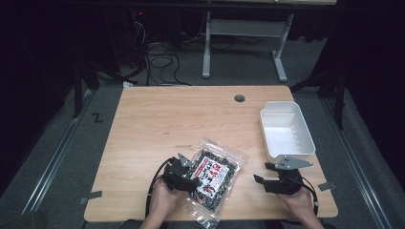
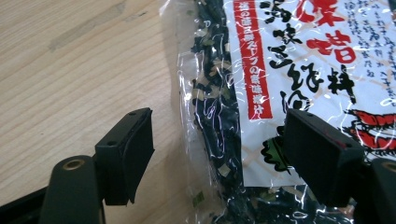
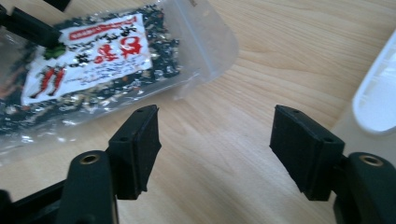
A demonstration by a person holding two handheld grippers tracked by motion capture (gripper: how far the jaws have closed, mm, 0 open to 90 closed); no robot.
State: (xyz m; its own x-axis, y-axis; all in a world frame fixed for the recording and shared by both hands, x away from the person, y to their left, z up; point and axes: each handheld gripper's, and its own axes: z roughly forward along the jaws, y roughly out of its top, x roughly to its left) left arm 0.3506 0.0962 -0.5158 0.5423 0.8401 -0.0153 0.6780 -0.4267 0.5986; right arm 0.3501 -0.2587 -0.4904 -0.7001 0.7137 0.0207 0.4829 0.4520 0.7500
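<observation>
A dark room with cables (image 1: pixel 160 59) on the grey floor and the legs of another desk (image 1: pixel 243 47) lies behind a light wooden table (image 1: pixel 157 119). The table has a round hole (image 1: pixel 239 98) near its far edge.

On the near part of the table lies a clear bag (image 1: pixel 214 180) of dark dried flakes, flat, with a white label that carries red and black characters and a red shrimp drawing. The bag is turned a little, so its far corner points toward the right side of the table.

The left gripper (image 1: pixel 188 180) is at the bag's left edge — its jaws stand wide apart. In the left gripper view (image 2: pixel 219 154) one jaw is over the bare wood just beside the bag, and the other jaw is over the label; the bag's edge lies between them, not pinched. I cannot tell if the jaw over the label touches the plastic.

The right gripper (image 1: pixel 261 177) is near the bag's right side, released too, and it holds nothing. In the right gripper view (image 3: pixel 215 149) there is only bare wood between the jaws, and the bag (image 3: pixel 93 65) lies farther off.

A white tub (image 1: pixel 285 130) stands at the right edge of the table — just beyond the right gripper, well apart from the bag.
</observation>
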